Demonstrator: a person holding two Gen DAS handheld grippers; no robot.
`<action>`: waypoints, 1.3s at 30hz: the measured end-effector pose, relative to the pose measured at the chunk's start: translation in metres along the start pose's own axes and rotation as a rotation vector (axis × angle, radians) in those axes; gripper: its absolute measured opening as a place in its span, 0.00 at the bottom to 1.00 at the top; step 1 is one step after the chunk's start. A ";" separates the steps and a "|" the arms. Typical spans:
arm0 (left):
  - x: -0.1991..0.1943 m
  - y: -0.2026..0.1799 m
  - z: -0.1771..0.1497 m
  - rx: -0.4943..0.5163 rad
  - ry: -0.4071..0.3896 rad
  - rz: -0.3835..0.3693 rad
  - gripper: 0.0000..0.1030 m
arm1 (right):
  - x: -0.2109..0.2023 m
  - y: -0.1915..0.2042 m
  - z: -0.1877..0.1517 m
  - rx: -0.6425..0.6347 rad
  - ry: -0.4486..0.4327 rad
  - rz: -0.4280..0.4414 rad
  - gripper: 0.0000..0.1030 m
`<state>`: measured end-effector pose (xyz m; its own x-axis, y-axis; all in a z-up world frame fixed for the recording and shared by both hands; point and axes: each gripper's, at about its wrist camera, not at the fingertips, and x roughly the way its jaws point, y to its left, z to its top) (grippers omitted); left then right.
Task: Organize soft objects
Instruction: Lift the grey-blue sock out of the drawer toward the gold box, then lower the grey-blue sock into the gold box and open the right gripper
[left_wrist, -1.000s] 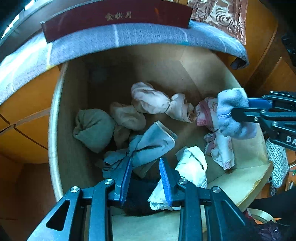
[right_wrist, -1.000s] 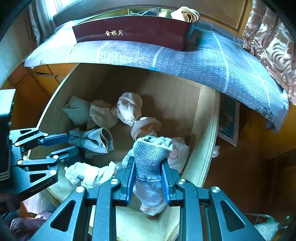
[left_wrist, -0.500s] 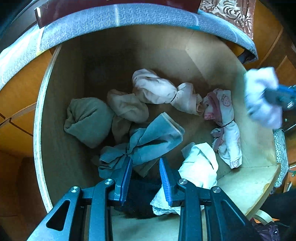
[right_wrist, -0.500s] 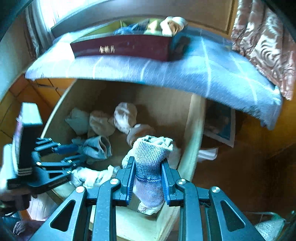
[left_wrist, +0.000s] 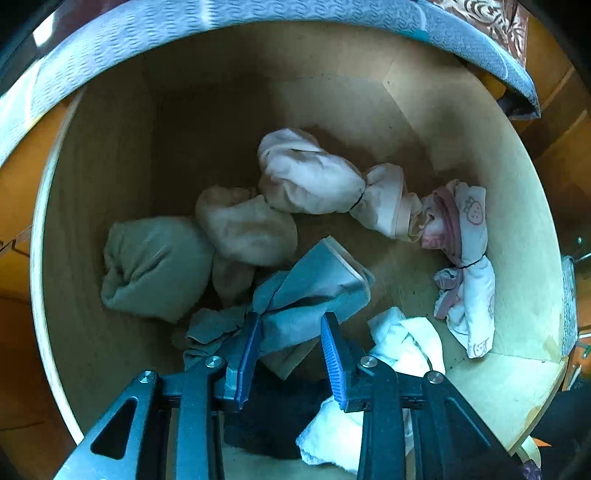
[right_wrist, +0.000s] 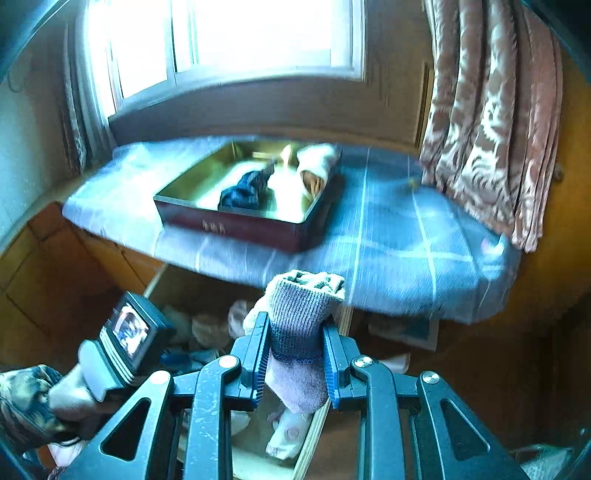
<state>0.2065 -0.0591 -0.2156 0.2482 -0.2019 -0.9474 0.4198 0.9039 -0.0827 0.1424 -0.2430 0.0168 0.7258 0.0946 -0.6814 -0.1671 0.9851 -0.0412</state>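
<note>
An open wooden drawer (left_wrist: 461, 122) holds several rolled socks. My left gripper (left_wrist: 290, 325) points down into it. Its jaws are opening around a blue-grey sock (left_wrist: 317, 280), and the pads do not clearly press on it. Around it lie a green-grey bundle (left_wrist: 155, 266), a beige one (left_wrist: 247, 229), a pale pink pair (left_wrist: 310, 181), a strawberry-print pair (left_wrist: 469, 258), a white one (left_wrist: 402, 343) and a dark one (left_wrist: 273, 413). My right gripper (right_wrist: 295, 325) is shut on a grey-purple knitted sock (right_wrist: 301, 314), held above the drawer's edge.
A dark red box (right_wrist: 240, 225) with a few socks in it sits on a blue checked bed cover (right_wrist: 399, 236) above the drawer. A patterned curtain (right_wrist: 491, 122) hangs at the right. The left gripper's body (right_wrist: 125, 336) and the hand (right_wrist: 66, 398) holding it show at the lower left.
The right gripper has risen out of the drawer with the knitted sock and left the left wrist view. The left gripper has sunk closer, so the blue-grey sock now lies between its fingers.
</note>
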 end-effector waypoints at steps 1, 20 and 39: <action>0.002 -0.002 0.002 0.019 0.008 0.008 0.33 | -0.004 -0.001 0.003 -0.001 -0.010 0.002 0.25; 0.024 0.006 0.028 0.019 0.071 0.002 0.34 | 0.048 0.000 0.120 0.095 -0.060 0.143 0.26; 0.028 0.030 0.031 -0.033 0.080 -0.075 0.36 | 0.279 0.010 0.242 0.096 0.195 -0.047 0.30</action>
<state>0.2533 -0.0490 -0.2352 0.1465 -0.2403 -0.9596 0.4057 0.8993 -0.1633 0.5047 -0.1716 0.0036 0.5869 0.0274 -0.8092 -0.0651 0.9978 -0.0134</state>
